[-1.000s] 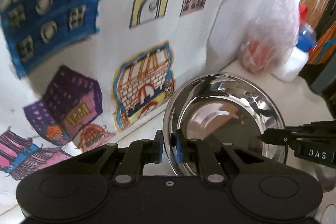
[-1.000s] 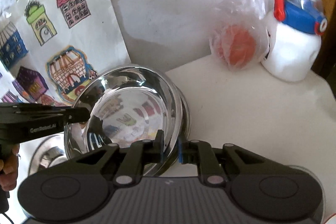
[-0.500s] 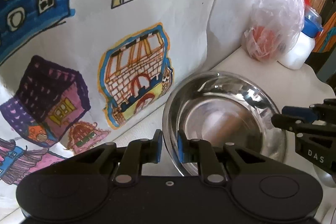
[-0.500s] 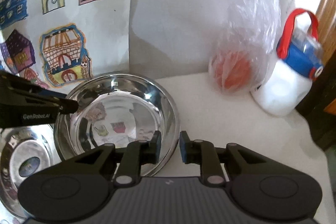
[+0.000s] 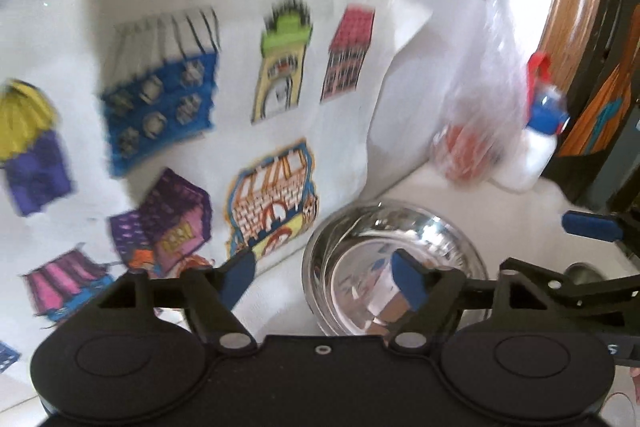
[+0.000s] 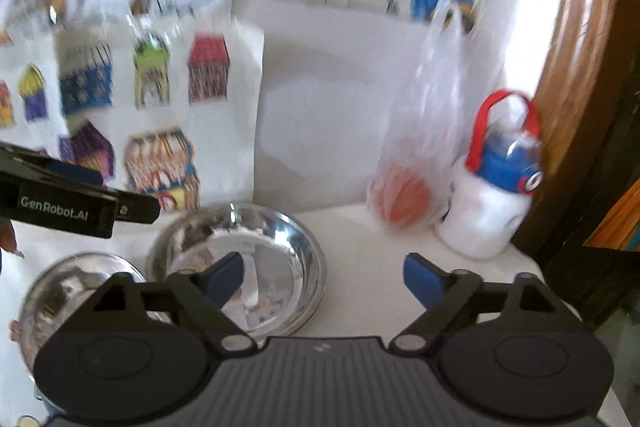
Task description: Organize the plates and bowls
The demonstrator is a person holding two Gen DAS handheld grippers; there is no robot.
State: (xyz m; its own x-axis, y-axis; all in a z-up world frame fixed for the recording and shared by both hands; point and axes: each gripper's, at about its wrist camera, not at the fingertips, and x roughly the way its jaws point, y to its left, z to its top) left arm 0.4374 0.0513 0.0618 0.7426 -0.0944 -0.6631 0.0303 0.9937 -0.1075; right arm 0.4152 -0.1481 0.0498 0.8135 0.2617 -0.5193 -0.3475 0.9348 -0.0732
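Left gripper (image 5: pixel 324 281): jaws stand wide apart and have just been opening; nothing is clamped between them. The steel bowl (image 5: pixel 394 263) lies on the white countertop (image 5: pixel 516 215) at about 1 o'clock from the jaw midpoint. The right-hand blue pad overlaps the bowl's interior in this view, with no visible press on the rim; the left-hand pad is clear of the bowl, in front of the drawing sheet (image 5: pixel 224 131).

Right gripper (image 6: pixel 324 277): jaws stand wide apart and have just been opening; nothing is clamped between them. The same steel bowl (image 6: pixel 244 263) lies at about 9 o'clock from the jaw midpoint. The left-hand blue pad appears over the bowl's interior; the right-hand pad is over bare countertop (image 6: pixel 360 287), apart from the bowl. A second steel bowl (image 6: pixel 72 291) sits just beside the first, at its 8 o'clock, partly hidden by the gripper body.

Bowl condition: round, shallow, polished to a mirror finish, upright with opening upward, empty. Its inner wall reflects the coloured house drawings and bright window light. Both views are motion-blurred.

Surroundings: the drawing sheet leans against the wall at the bowl's 11 o'clock. A clear plastic bag (image 6: pixel 424 155) holding something orange stands at 2 o'clock, with a white bottle (image 6: pixel 492 203) with blue cap and red handle just beside the bag.
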